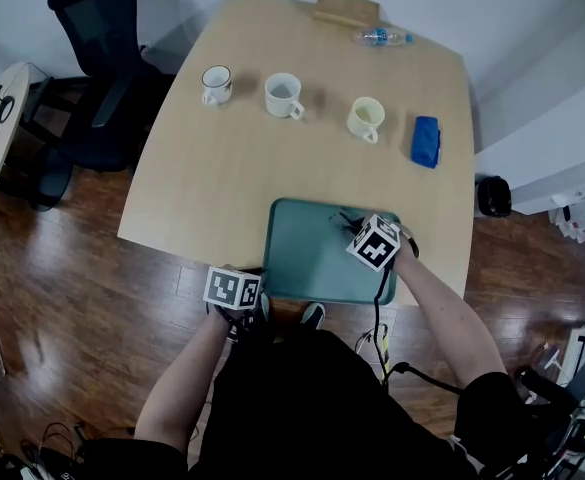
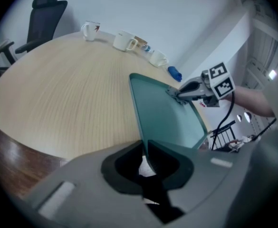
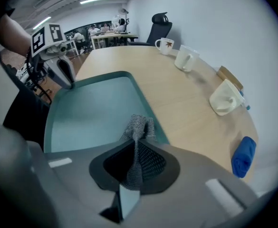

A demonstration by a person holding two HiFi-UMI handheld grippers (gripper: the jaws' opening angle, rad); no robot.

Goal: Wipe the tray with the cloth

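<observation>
Left gripper (image 2: 146,150) pinched the tray (image 1: 307,253) at its near-left corner on the table (image 1: 222,168), while the right gripper (image 3: 135,151) — clamped on the grey cloth (image 3: 139,126) — hung over the far-right part, perhaps touching — bare tray lying leftward.

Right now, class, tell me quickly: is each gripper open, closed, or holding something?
The left gripper is closed on the edge of the tray.
The right gripper is closed on the grey cloth.
</observation>
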